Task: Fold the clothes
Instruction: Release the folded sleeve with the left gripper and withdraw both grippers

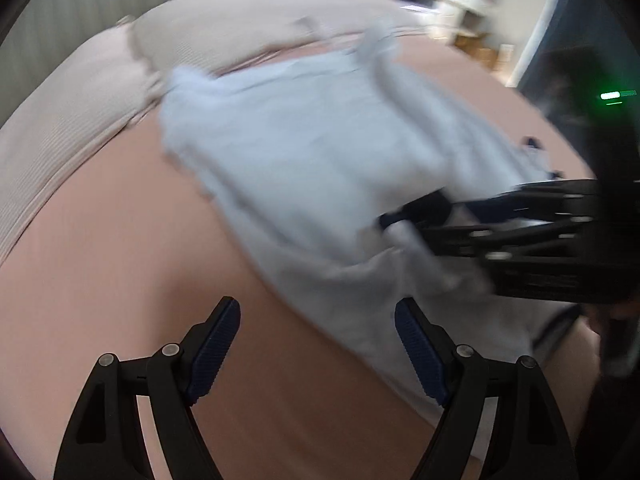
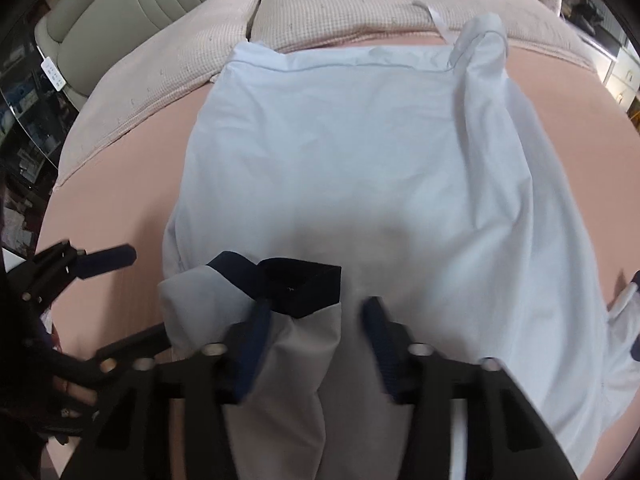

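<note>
A light blue shirt (image 2: 360, 160) lies spread flat on the pink bed sheet (image 2: 120, 200). Its near sleeve, with a navy cuff (image 2: 300, 284), is folded over the body. My right gripper (image 2: 318, 320) is open, with that sleeve (image 2: 280, 360) lying between its fingers and draped over the left one. In the blurred left wrist view, the shirt (image 1: 312, 152) lies ahead and the right gripper (image 1: 396, 220) reaches in from the right at its near edge. My left gripper (image 1: 316, 336) is open and holds nothing, over the sheet (image 1: 100, 280) beside the shirt's hem.
Beige pillows (image 2: 340, 8) lie across the head of the bed, touching the shirt's far edge, with a padded headboard (image 2: 140, 0) behind. One of my left gripper's pads (image 2: 106, 261) shows at the left. Shelves and clutter stand past the bed's right side (image 1: 460, 0).
</note>
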`<state>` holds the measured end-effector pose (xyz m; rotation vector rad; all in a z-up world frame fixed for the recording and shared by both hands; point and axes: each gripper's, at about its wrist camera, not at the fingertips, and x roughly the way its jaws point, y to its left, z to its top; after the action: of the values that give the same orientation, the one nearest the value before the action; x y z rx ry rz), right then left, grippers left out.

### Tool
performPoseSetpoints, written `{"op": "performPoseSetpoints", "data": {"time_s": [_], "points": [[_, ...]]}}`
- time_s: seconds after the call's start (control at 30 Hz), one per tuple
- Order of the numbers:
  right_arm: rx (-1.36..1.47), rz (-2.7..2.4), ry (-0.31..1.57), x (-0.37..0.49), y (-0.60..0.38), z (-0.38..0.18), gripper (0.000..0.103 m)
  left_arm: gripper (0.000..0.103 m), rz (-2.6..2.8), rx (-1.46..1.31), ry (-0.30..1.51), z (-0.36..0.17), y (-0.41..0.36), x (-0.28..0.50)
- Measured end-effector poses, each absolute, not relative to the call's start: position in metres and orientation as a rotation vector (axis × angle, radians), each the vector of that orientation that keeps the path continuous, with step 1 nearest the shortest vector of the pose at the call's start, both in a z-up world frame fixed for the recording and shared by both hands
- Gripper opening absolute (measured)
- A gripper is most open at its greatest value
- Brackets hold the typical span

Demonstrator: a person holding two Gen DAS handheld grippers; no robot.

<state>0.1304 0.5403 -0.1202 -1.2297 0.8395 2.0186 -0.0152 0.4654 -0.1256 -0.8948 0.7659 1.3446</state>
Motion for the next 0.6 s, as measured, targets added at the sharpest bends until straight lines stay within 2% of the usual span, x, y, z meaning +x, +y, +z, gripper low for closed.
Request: {"op": "performPoseSetpoints", "data": {"time_s": [0.07,0.23,0.6], "points": [[-1.225,2.016,0.846,0.131,0.541,-0.124,0.023,0.079,1.285,-0.821,0.768,-0.121,0.467,-0.012],[-1.172,2.007,0.853,0.148,0.54,-0.116,0.01,0.079,1.164,-0.763,0.78,-0.116,0.477,-0.008],[-1.231,1.886,0.746,0.169,0.531,-0.11,0.01,0.079,1.033,-0.773,0.812,-0.134,0.499,0.013]]}}
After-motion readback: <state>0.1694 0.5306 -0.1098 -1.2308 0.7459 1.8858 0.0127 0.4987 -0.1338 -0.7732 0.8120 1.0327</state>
